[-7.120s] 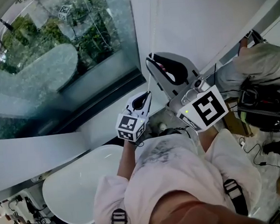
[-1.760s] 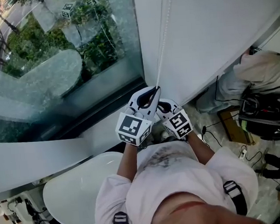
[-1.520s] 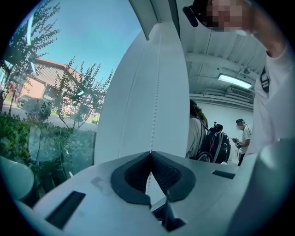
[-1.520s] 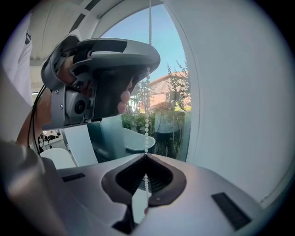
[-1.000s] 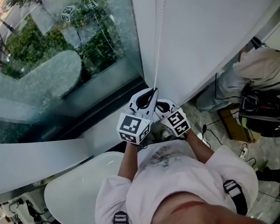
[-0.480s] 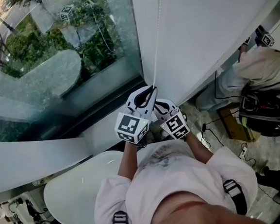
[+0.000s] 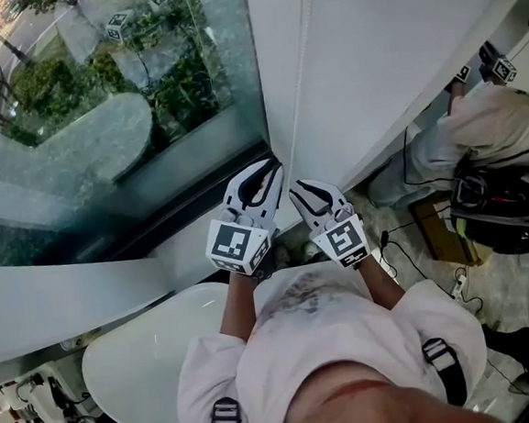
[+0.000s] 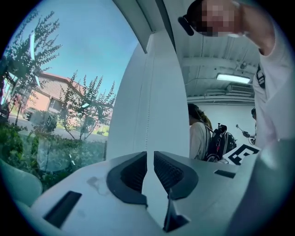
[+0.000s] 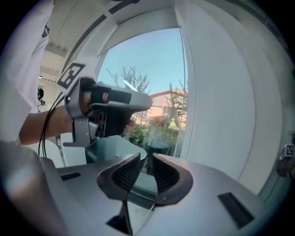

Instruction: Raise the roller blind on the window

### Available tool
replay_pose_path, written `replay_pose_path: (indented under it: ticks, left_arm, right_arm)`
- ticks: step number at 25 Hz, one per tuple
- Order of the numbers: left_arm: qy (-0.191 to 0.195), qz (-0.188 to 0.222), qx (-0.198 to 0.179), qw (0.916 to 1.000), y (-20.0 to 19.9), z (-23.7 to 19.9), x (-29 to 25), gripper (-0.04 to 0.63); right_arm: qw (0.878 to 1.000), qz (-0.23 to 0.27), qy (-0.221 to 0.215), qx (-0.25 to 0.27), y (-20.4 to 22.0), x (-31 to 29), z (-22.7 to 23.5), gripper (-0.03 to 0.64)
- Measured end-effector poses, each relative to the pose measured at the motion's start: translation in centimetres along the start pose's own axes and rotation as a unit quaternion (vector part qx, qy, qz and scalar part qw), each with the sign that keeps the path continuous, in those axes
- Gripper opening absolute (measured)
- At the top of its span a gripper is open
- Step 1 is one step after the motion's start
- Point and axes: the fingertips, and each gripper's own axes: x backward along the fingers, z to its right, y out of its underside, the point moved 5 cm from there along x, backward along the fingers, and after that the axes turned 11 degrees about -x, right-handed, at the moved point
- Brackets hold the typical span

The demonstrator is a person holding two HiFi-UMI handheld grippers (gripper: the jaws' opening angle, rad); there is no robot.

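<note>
The white roller blind [image 7: 397, 47] hangs over the right part of the window [image 7: 99, 110]. Its thin bead cord [image 7: 292, 75] runs down the blind's left edge towards my two grippers. My left gripper [image 7: 272, 166] points up at the cord's lower end and its jaws are opening. In the left gripper view the cord [image 8: 146, 101] lines up with the narrow gap of that gripper [image 8: 150, 159], and the pads do not press on it. My right gripper [image 7: 294, 187] sits just right of the cord, its jaws opening with nothing between them [image 9: 146, 166].
A dark window frame [image 7: 190, 203] runs below the glass. A white round table [image 7: 148, 354] stands at my lower left. At the right a seated person [image 7: 488, 131] has a black backpack [image 7: 508, 212], with cables [image 7: 404, 231] on the floor nearby.
Both grippers were shut together at the cord's lower end; now their jaws have parted and let go. The two grippers have drawn apart, the right one shifting right.
</note>
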Motion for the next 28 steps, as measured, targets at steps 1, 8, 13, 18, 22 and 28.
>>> replay_pose_path:
  ticks: [1,8,13,18,22,28]
  left_arm:
    - [-0.008,0.005,-0.002,1.0000,-0.1,-0.2,0.5,0.049]
    - [-0.043,0.005,-0.013,0.9990,0.9,-0.1,2.8,0.008]
    - [-0.053,-0.005,0.002,0.9986,2.8,0.5,3.9,0.008]
    - [-0.056,-0.012,0.009,0.9983,3.3,0.9,4.0,0.008]
    - [-0.061,-0.013,0.009,0.9980,3.4,0.7,4.0,0.008]
    - [-0.064,-0.010,0.012,0.9978,3.0,0.1,4.1,0.008]
  right_arm:
    - [1.000,0.014,0.003,-0.002,-0.7,0.6,0.0,0.133]
    - [0.995,0.102,-0.005,-0.022,-5.1,3.2,0.8,0.061]
    - [0.993,0.102,-0.012,-0.053,-4.9,3.2,1.3,0.060]
    - [0.993,0.102,-0.018,-0.054,-4.9,3.2,1.1,0.060]
    - [0.993,0.103,-0.021,-0.055,-4.9,2.9,1.1,0.060]
    - [0.993,0.107,-0.023,-0.053,-5.8,2.7,0.9,0.060]
